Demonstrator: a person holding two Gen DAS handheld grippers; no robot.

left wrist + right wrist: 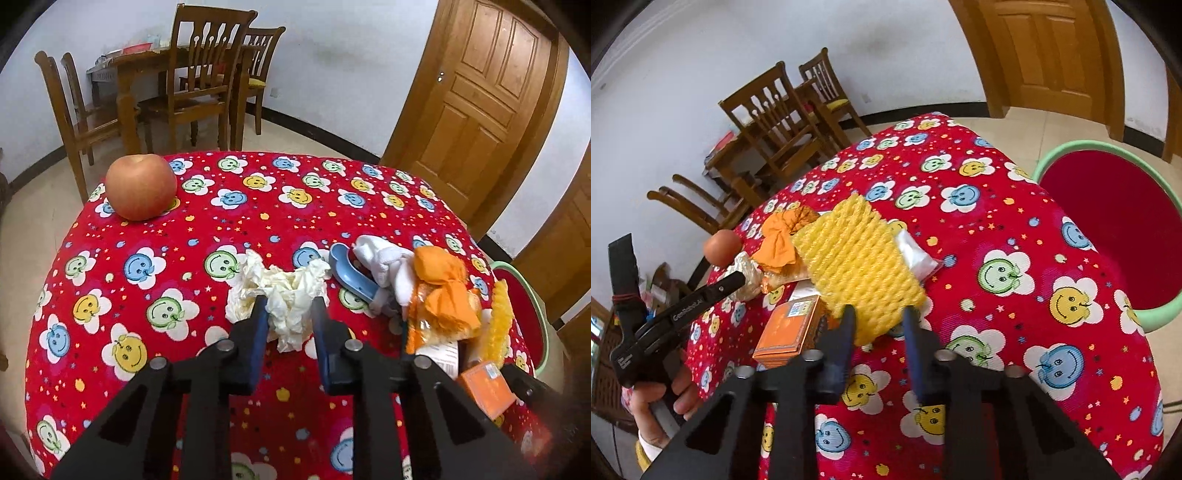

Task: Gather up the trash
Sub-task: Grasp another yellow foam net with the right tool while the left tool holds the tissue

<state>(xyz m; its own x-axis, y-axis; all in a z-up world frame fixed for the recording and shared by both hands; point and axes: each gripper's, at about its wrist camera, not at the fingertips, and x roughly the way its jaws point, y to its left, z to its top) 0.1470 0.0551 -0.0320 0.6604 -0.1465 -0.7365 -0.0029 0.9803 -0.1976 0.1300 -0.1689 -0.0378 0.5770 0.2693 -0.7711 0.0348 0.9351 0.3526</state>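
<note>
Right now both grippers are down at the table, whose red smiley-flower tablecloth (207, 236) covers the whole top. The left gripper (288, 306) has its two blue fingers (258, 314) clamped on a crumpled cream tissue (280, 291); the wad bulges out ahead of the tips and to either side of them. Just right of those fingers lie a blue plastic scoop (351, 273), a knotted white cloth (384, 266) and an orange wrapper (443, 291), bunched together and touching. Far ahead and to the left of the fingers, an apple (141, 186) stands well apart from the litter.

The right gripper (877, 314) is pinched on the near edge of a yellow foam fruit net (858, 258), which spreads away from the tips and is tilted up over the pile. Just left of its fingers (847, 325) sits a small orange box (788, 328). Off to their right, beside the table, stands a green-rimmed red bin (1108, 229). A hand (661, 402) grips the left tool's handle.
</note>
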